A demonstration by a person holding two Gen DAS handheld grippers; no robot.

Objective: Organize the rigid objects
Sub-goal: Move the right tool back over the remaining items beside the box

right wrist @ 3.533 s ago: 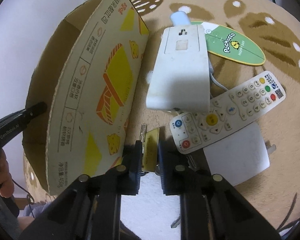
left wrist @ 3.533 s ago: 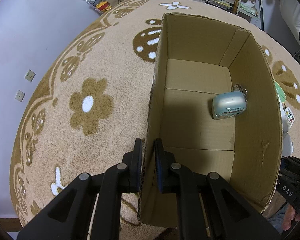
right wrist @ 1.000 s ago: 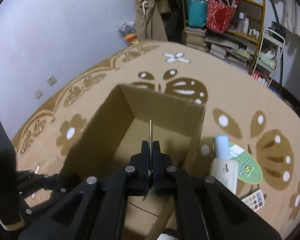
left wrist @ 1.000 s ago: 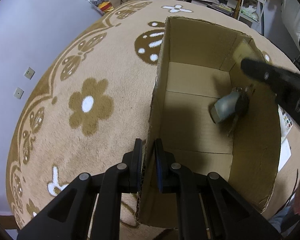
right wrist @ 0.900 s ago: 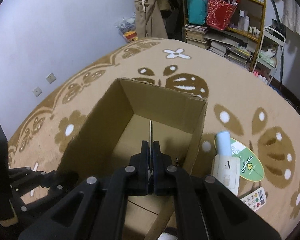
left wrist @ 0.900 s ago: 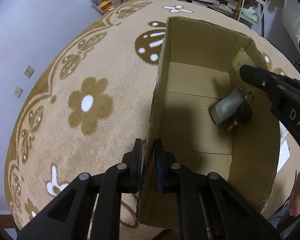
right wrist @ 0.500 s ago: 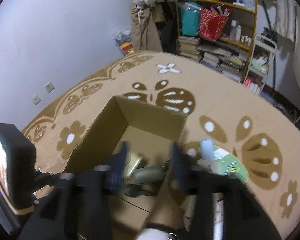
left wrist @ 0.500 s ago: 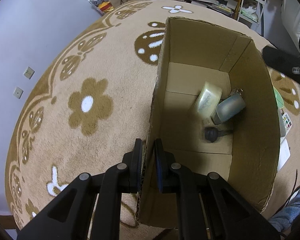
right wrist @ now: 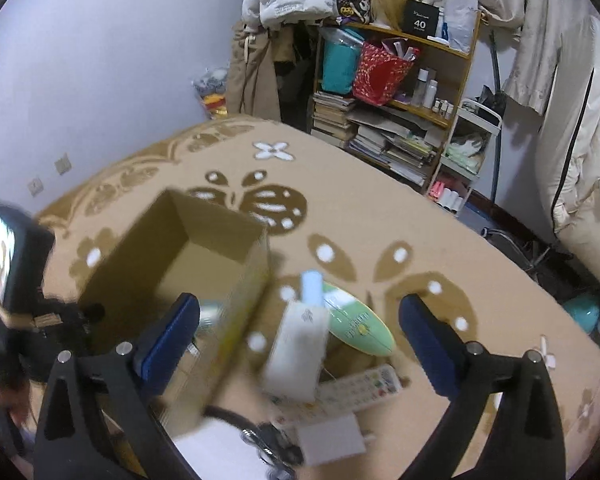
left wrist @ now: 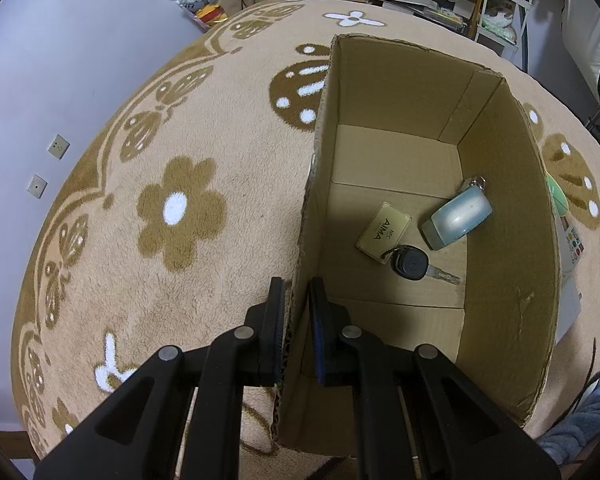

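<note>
My left gripper [left wrist: 296, 320] is shut on the near left wall of the open cardboard box [left wrist: 508, 240]. Inside lie a yellow AIMA card [left wrist: 384, 227], a black key [left wrist: 414, 264] and a pale blue device [left wrist: 458, 218]. My right gripper [right wrist: 300, 332] is open and empty, raised above the rug to the right of the box [right wrist: 204, 236]. Below it lie a white adapter [right wrist: 300, 344], a green Pochacco paddle [right wrist: 356, 326], a white remote [right wrist: 360, 384] and a white charger block [right wrist: 332, 442].
A beige patterned rug [left wrist: 172, 208] covers the floor. A cluttered bookshelf [right wrist: 392, 92] and hanging clothes [right wrist: 548, 40] stand at the back. A mint object [right wrist: 584, 316] lies at the far right. The other gripper's handle [right wrist: 12, 264] shows at left.
My right gripper carried the card and key over the box, opened and dropped them inside, then pulled up and to the right. The left gripper has stayed on the box wall.
</note>
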